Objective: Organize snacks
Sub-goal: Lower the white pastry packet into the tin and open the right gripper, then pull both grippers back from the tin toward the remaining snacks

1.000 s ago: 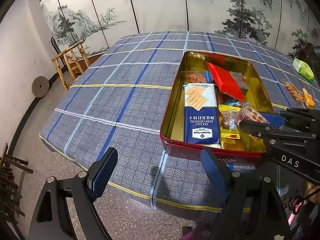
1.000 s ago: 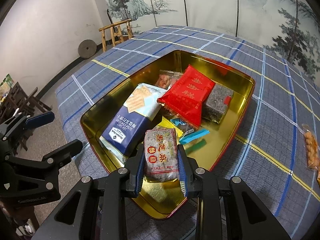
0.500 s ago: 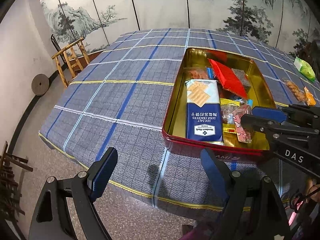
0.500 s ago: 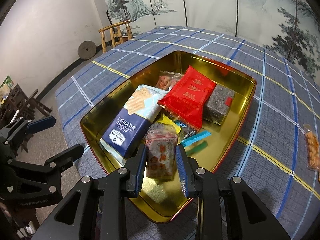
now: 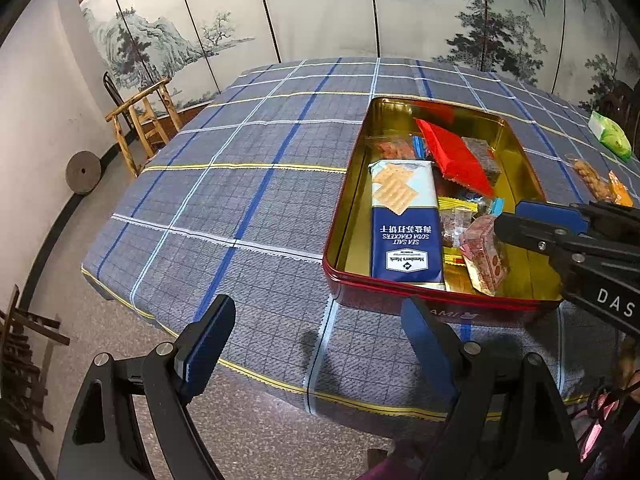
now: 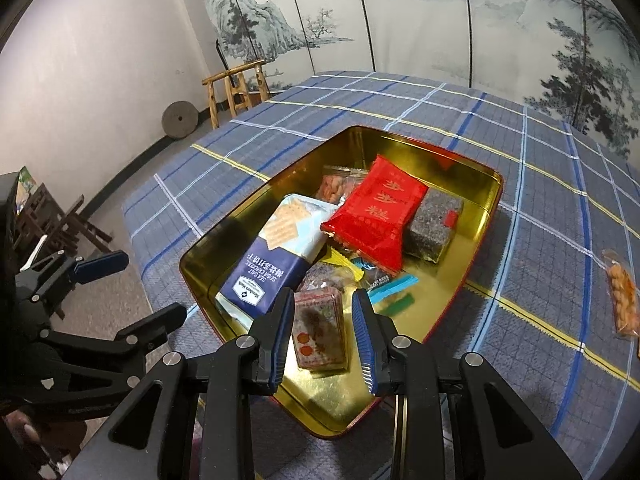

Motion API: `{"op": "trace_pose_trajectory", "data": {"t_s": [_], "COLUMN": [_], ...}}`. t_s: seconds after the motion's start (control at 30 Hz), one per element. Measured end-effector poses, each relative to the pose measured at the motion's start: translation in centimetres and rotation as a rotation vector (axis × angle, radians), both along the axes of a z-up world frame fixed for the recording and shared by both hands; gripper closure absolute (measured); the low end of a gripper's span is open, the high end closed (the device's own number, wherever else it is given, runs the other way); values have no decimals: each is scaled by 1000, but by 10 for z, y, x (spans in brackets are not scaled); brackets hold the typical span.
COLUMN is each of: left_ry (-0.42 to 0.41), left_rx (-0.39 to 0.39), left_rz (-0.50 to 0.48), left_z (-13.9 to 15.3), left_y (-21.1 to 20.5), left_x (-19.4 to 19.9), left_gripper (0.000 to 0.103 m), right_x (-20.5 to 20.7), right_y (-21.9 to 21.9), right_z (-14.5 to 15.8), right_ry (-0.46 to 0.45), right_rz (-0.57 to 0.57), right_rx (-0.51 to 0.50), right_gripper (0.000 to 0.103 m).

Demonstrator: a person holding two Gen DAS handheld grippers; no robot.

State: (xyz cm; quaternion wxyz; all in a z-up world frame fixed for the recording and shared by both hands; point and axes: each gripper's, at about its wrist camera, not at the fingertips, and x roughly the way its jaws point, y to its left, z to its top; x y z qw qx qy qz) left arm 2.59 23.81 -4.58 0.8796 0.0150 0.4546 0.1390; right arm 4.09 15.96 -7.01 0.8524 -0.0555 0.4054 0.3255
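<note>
Your right gripper [image 6: 322,334] pinches a snack pack [image 6: 319,330] low over the tin [image 6: 486,216], ready to drop; your left gripper [image 5: 316,354] waits spread, empty.

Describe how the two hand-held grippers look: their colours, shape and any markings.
Both are black angular frames with silver bolts. The left gripper and the right gripper each carry two flat blue pads, ribbed along the edges. The right gripper's body bears white letters "DAS". No cables show.

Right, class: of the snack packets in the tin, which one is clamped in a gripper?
The clear sesame-cake packet with red label spots, clamped in the right gripper over the tin's near end; the others lie loose.
</note>
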Motion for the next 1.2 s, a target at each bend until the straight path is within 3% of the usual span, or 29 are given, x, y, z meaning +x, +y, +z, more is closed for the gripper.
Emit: {"op": "trace_pose_trajectory", "data": {"t_s": [0.3, 0.4, 0.5, 0.83, 1.0, 1.2], "left_ry": [0, 1, 2, 3, 3, 0], "left_rx": [27, 35, 45, 105, 138, 159], "left_rz": [-5, -8, -15, -74, -116, -203], "left_z": [5, 7, 8, 15, 20, 29], "left_y": [-9, -12, -17, -50, -74, -118], "left_x": [1, 1, 3, 11, 20, 40], "left_gripper": [21, 21, 21, 19, 18, 17], "right_x": [-4, -7, -7, -4, -2, 7], "right_y": [-22, -38, -61, -162, -224, -305], "right_z": [1, 2, 0, -11, -24, -35], "right_ry": [3, -1, 6, 13, -3, -27], "right_rz": [-31, -55, -101, -290, -426, -613], "right_rx": [36, 54, 71, 108, 42, -67], "right_gripper": [71, 66, 59, 57, 55, 38]}}
